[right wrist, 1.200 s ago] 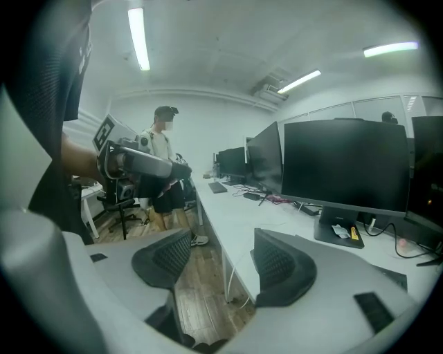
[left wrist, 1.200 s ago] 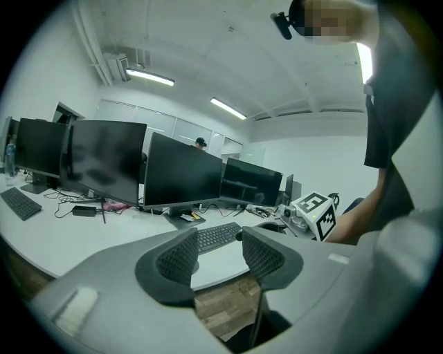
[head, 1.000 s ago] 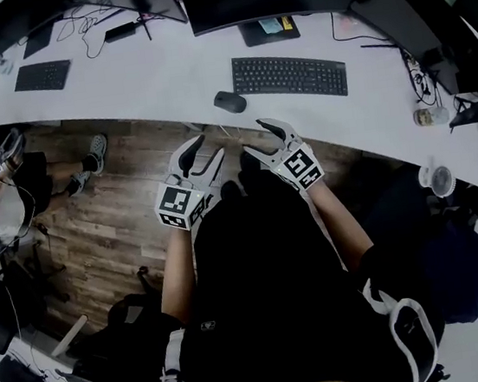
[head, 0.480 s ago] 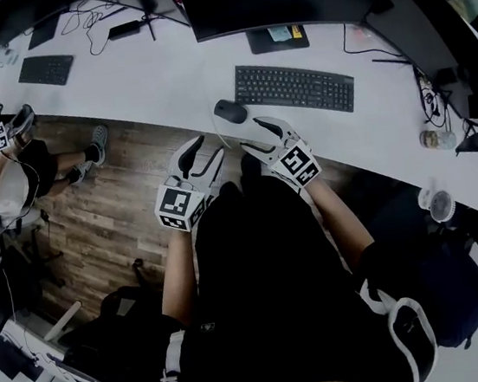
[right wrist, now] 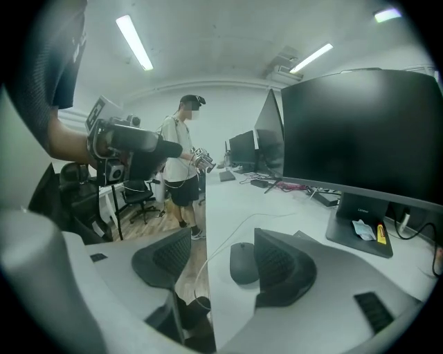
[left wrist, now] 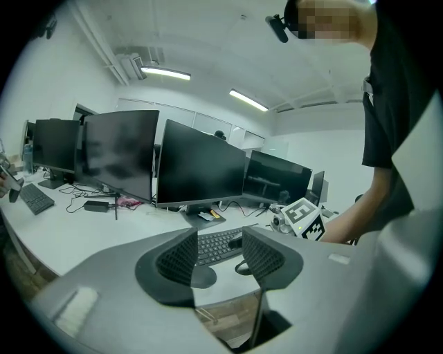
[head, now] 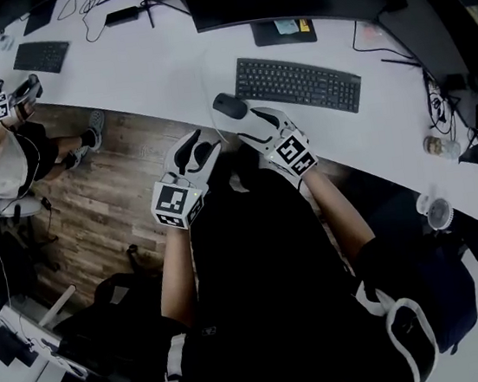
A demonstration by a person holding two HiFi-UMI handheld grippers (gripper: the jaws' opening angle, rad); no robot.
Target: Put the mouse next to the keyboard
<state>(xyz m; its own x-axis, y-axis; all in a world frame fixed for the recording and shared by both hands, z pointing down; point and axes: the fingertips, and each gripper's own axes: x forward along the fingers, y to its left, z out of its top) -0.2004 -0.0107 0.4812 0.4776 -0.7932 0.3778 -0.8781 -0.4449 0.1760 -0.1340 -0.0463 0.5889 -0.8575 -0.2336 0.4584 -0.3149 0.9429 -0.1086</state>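
Right gripper point(right wrist: 218, 257): jaws apart, nothing clamped. The mouse point(right wrist: 242, 263) lies in the gap, off-centre, close to the jaw on the desk side; no contact visible.

Mouse position: flat on the white desk point(head: 162, 73), near its front edge, just off the left end of the keyboard point(head: 297, 84) with a strip of bare desk between. Its cable point(right wrist: 230, 231) loops away along the desk.

Step in hand, as judged: approach for the grasp. To do it well, the jaws should be centred so both pads meet the mouse's flanks evenly, then closed low on the body, since the shell is smooth and rounded and may squirt out. The cable needs slack before any slide toward the keyboard.

Pose: the right forearm reaches forward from the torso, gripper angled left and forward over the desk edge, marker cube facing up. Left gripper point(left wrist: 220, 249): jaws apart and empty, held short of the desk edge above the floor, pointing at the keyboard.
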